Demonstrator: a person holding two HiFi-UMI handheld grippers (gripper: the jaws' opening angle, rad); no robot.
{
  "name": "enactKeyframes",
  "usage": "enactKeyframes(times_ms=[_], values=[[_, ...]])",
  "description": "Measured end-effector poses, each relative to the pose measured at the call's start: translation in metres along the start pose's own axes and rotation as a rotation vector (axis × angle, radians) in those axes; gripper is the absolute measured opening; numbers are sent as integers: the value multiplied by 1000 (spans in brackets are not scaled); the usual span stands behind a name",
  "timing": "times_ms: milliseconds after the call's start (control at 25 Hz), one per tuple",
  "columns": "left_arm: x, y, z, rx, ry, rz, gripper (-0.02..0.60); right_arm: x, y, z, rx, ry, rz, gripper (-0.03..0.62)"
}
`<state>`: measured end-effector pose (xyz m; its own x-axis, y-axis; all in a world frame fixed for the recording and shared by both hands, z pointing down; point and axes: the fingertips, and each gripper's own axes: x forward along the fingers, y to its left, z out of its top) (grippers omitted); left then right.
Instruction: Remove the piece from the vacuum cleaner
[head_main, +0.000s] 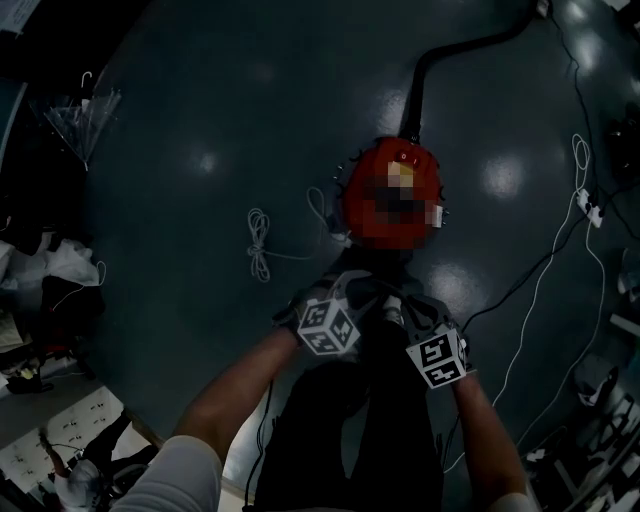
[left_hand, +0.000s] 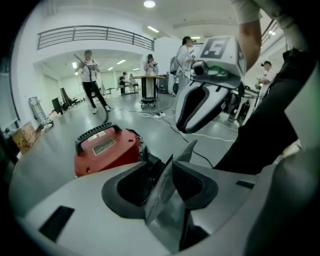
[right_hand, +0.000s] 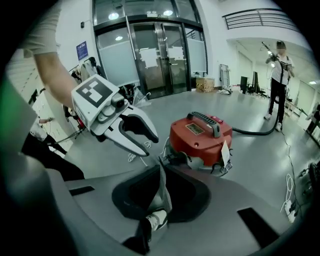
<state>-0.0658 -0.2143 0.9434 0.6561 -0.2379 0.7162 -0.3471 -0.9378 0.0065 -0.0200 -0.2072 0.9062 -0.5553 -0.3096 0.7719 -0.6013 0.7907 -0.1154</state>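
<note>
The red vacuum cleaner (head_main: 352, 195) stands on the dark floor just ahead of both grippers, with its black hose (head_main: 430, 60) running off to the upper right. It shows in the left gripper view (left_hand: 107, 150) and the right gripper view (right_hand: 200, 137), black handle on top and a white tag (right_hand: 225, 152) hanging at its side. Black fittings (right_hand: 175, 155) sit at its near lower edge. My left gripper (head_main: 340, 290) (left_hand: 181, 152) is held above the floor short of the vacuum, its jaws a little apart and empty. My right gripper (head_main: 400, 305) (right_hand: 161, 166) hovers beside it, shut and empty.
A coiled white cord (head_main: 258, 245) lies left of the vacuum. More cables (head_main: 585, 190) trail across the floor at the right. Clutter lines the left edge (head_main: 60, 280). People stand far off (left_hand: 90, 80) (right_hand: 277, 85). My own shoe (right_hand: 157, 220) is below the right jaws.
</note>
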Motion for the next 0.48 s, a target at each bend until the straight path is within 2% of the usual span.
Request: enactKeyframes(times_ms=[40, 160, 200, 320, 480], values=[[7, -1, -8, 29, 21, -11, 145, 9, 0, -8, -25, 28, 9, 20], [25, 0, -28, 123, 73, -30, 156, 37, -2, -31, -101, 111, 37, 124], [31, 1, -32, 152, 83, -33, 156, 45, -3, -36, -132, 134, 42, 141], [45, -1, -42, 226, 124, -63, 158, 66, -3, -51, -234, 195, 47, 160], [63, -7, -61, 317, 210, -106, 167, 85, -8, -62, -352, 258, 13, 158]])
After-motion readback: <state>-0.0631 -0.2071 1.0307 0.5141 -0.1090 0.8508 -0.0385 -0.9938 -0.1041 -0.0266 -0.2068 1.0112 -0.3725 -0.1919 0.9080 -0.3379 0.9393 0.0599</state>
